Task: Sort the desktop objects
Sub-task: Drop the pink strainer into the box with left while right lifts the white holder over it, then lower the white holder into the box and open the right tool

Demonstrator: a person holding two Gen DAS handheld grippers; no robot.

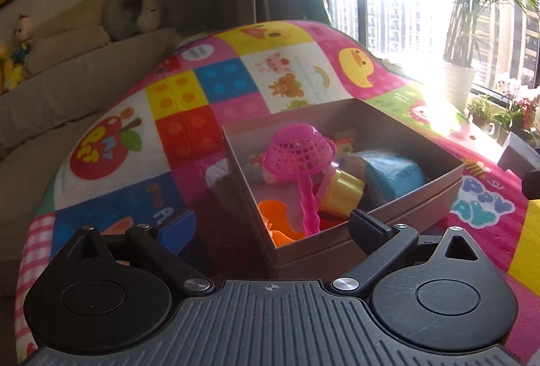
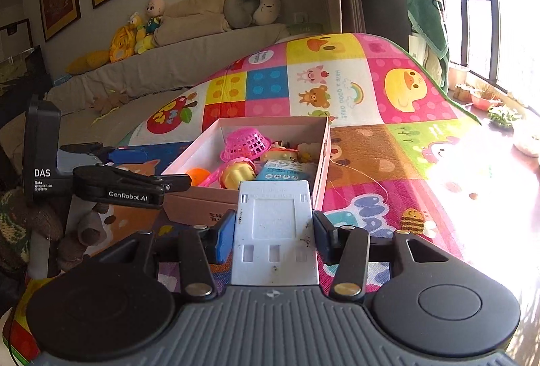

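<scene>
1. At the bottom of the right wrist view, the right gripper [image 2: 274, 236] holds a flat white plastic piece [image 2: 275, 237]. Its blue pad presses one side edge and the dark pad presses the other.
2. Just beyond the piece, in the middle of the frame, the box [image 2: 322, 156] stands on a colourful mat [image 2: 388, 143]. The far edge of the piece appears over the near wall of the box.
3. Inside the box I see a pink strainer [image 2: 245, 141], a yellow cup [image 2: 239, 175], an orange toy [image 2: 198, 176] and a blue packet [image 2: 285, 172]. Other small toys lie behind them, too small to name.
4. At the left of this frame the left gripper [image 2: 141, 168] hangs beside the box. In the left wrist view its jaws stand wide with nothing between them, and the near corner of the box is in the gap.
5. I judge the step in hand is to put the white piece into the box. To do it well, bring the piece fully over the wall and above the blue packet, where the pile looks lowest, then lower it before releasing, so it does not tip on the strainer handle.
6. Keep the left gripper clear of the opening, because the two tools are near each other.
</scene>
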